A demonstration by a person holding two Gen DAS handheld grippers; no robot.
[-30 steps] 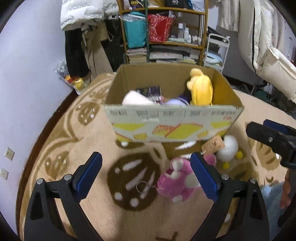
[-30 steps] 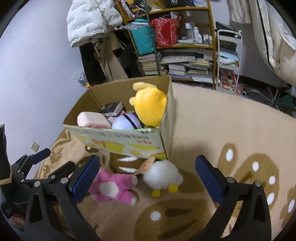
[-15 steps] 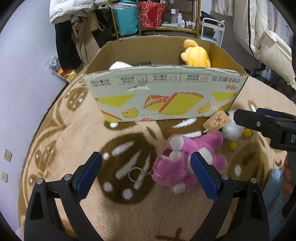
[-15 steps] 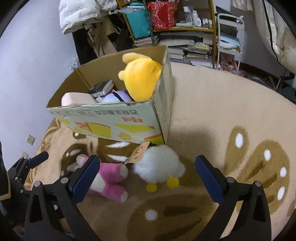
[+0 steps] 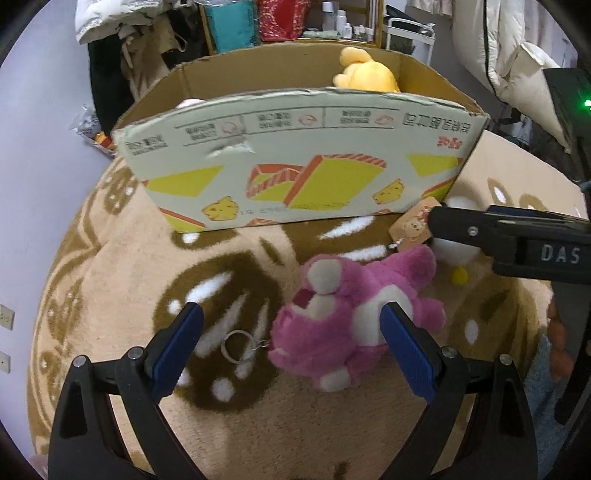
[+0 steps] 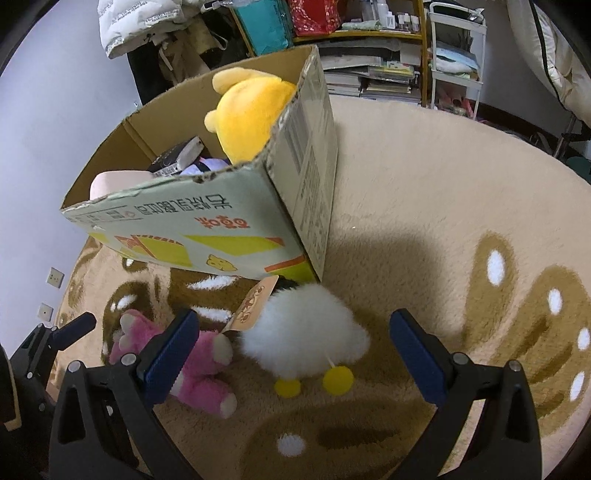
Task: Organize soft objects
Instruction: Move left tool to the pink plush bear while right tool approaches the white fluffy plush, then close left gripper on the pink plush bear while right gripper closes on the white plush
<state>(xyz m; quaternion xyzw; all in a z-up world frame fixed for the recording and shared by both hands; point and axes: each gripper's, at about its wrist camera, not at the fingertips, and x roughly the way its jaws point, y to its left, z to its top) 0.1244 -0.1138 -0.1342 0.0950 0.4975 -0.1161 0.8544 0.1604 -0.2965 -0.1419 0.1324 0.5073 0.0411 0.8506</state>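
Observation:
A pink plush bear (image 5: 347, 317) with a key ring (image 5: 232, 345) lies on the rug in front of a cardboard box (image 5: 295, 166). My left gripper (image 5: 291, 350) is open, its fingers on either side of the bear's near end. A white fluffy plush with yellow feet (image 6: 303, 332) and a paper tag (image 6: 255, 302) lies at the box's corner. My right gripper (image 6: 295, 354) is open just above and around it. The pink bear (image 6: 199, 365) also shows in the right wrist view. A yellow plush (image 6: 251, 110) sits in the box (image 6: 221, 229) with other items.
The beige and brown patterned rug (image 6: 443, 221) covers the floor. Shelves with books and bags (image 6: 354, 44) stand behind the box, a white cart (image 6: 454, 55) beside them. Coats (image 5: 122, 22) hang at the back left. The right gripper's finger (image 5: 517, 236) crosses the left wrist view.
Both grippers have moved down and forward. The pink bear and the white plush now sit larger between their open fingers. The box and toys have not moved.

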